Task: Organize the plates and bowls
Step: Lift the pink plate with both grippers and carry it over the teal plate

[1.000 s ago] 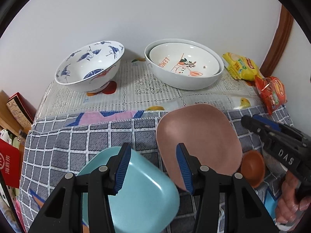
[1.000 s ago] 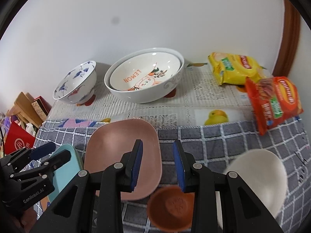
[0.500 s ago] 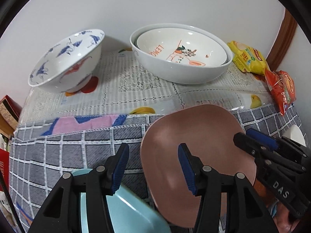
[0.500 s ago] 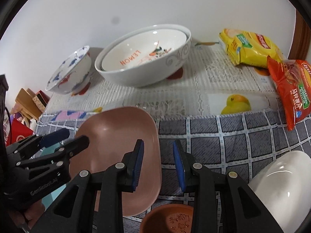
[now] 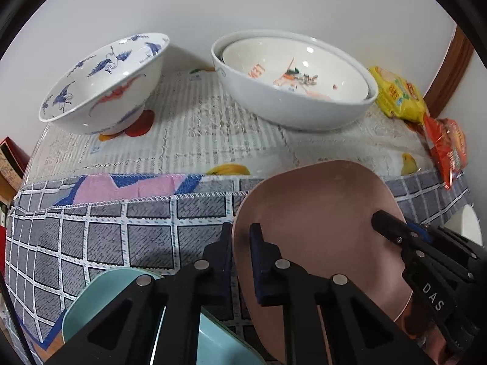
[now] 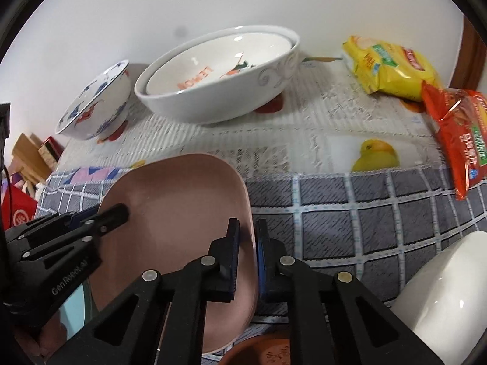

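Pink plate (image 5: pixel 319 213) claw-gripped both sides, teal plate (image 5: pixel 100 298) beside

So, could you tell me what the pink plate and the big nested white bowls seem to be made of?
The pink plate looks like matte plastic or melamine: an even, dull colour with no sharp glints and a thin rounded rim. The nested white bowls look like glazed ceramic: bright pinpoint highlights, glossy walls and a printed design under the shine. Neither can be confirmed by look alone.

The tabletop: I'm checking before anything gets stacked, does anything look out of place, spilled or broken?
Nothing spilled or broken. Two snack packets, yellow and orange, lie among the crockery at the table's right end. The pink plate is clamped at opposite rims by both grippers.
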A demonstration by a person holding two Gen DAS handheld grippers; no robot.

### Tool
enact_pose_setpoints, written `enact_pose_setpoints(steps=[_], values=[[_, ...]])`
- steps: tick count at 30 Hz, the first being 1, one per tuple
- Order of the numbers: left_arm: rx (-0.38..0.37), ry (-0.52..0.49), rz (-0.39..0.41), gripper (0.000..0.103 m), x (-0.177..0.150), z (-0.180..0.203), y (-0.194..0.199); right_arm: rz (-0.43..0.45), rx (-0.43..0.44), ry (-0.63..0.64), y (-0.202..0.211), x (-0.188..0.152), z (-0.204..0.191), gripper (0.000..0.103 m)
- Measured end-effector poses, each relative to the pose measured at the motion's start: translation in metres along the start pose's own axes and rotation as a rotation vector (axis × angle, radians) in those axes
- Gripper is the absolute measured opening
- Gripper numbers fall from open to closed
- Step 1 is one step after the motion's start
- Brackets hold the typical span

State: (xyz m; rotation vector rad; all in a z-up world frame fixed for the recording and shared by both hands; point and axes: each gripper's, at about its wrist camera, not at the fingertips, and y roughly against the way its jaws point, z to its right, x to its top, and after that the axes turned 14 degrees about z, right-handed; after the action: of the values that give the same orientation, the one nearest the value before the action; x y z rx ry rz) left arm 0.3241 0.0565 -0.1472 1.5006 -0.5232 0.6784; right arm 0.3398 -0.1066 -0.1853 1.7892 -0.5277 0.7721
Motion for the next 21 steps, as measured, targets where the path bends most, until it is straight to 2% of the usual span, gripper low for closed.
enact_pose_setpoints(steps=[8, 21], values=[[-0.015, 0.008, 0.061, 0.009, 0.011, 0.000, 0.030, 0.062, 0.030, -0.048, 0.030, 0.013, -0.001, 0.007], [-0.037, 0.023, 0.100, 0.009, 0.003, -0.004, 0.081, 0.119, 0.022, -0.048, 0.089, 0.016, -0.014, 0.006]])
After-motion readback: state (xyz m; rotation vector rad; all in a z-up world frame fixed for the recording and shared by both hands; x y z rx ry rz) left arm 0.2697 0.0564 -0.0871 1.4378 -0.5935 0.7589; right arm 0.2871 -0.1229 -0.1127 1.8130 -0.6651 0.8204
